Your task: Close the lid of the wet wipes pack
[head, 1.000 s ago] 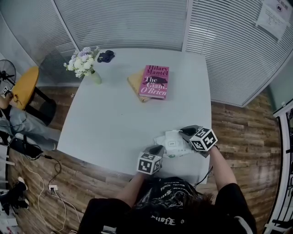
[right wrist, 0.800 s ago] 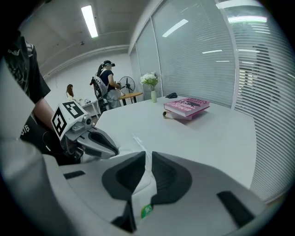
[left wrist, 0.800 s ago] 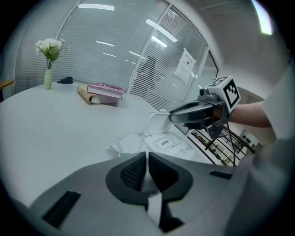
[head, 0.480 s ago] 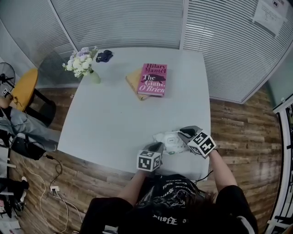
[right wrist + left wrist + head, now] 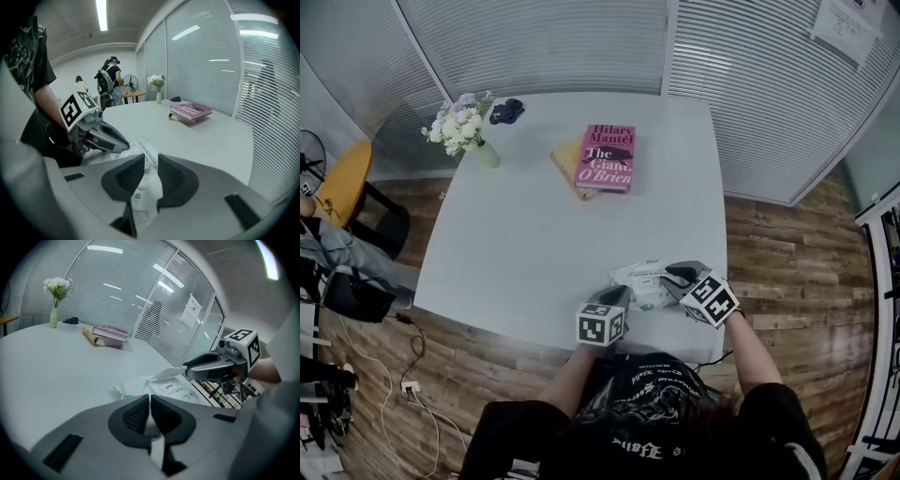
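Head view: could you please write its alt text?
The left claw holds a wet wipes pack at a white table's near edge; the right claw, just opening, straddles it. A pink book and flowers lie beyond.

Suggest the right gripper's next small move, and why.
Probably lift the right gripper clear of the wipes pack: its jaws have just been opening, around the pack without pressing, and the lid looks flat. The left gripper pinches its edge.

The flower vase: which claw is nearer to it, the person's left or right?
Left. The left claw, at the wet wipes pack's left end, is on the flower vase's side; the right claw, jaws just opening over the pack, sits farther right.
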`<state>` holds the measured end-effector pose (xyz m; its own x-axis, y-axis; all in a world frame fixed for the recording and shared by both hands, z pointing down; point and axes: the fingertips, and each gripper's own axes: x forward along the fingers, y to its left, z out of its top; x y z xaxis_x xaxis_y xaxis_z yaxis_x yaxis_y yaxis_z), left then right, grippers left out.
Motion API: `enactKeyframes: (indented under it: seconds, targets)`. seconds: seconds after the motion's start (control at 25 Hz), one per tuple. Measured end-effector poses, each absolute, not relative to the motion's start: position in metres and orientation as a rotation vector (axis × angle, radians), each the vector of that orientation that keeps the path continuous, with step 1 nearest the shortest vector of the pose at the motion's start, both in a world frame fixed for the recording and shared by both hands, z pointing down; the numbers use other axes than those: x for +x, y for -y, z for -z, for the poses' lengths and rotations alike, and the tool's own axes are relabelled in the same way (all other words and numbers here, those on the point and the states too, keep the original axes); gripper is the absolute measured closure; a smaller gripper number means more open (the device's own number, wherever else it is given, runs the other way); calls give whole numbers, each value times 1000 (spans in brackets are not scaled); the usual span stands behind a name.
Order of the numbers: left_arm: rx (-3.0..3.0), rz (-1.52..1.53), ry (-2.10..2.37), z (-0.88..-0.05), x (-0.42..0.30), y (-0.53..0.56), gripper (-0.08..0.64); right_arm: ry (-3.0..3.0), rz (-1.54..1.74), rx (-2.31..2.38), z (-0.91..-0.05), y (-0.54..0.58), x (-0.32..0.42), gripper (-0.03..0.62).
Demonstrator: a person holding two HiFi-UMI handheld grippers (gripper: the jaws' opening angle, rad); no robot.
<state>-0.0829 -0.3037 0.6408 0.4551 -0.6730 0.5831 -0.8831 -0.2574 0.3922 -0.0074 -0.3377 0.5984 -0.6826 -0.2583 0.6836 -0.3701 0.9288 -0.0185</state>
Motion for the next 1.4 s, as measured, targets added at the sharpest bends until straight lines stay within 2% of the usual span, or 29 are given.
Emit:
enactKeyframes:
  seconds: [0.12,0.4,0.84,1.4]
  targets:
    - [2016,-388,1301,-640,-82,302,548,2360,-232,427,-599,327,-7,484]
    - [2019,-394,1314,-640,-82,303,548,2328,-225,417,-611,316,-6,486]
    - [2023,-403,1316,-641,-82,302,548,2350,-368,501,-619,312,-13,586]
    - [2028,-396,1326,-641,-82,302,548,2242,-455,572,-642,311,-17,592]
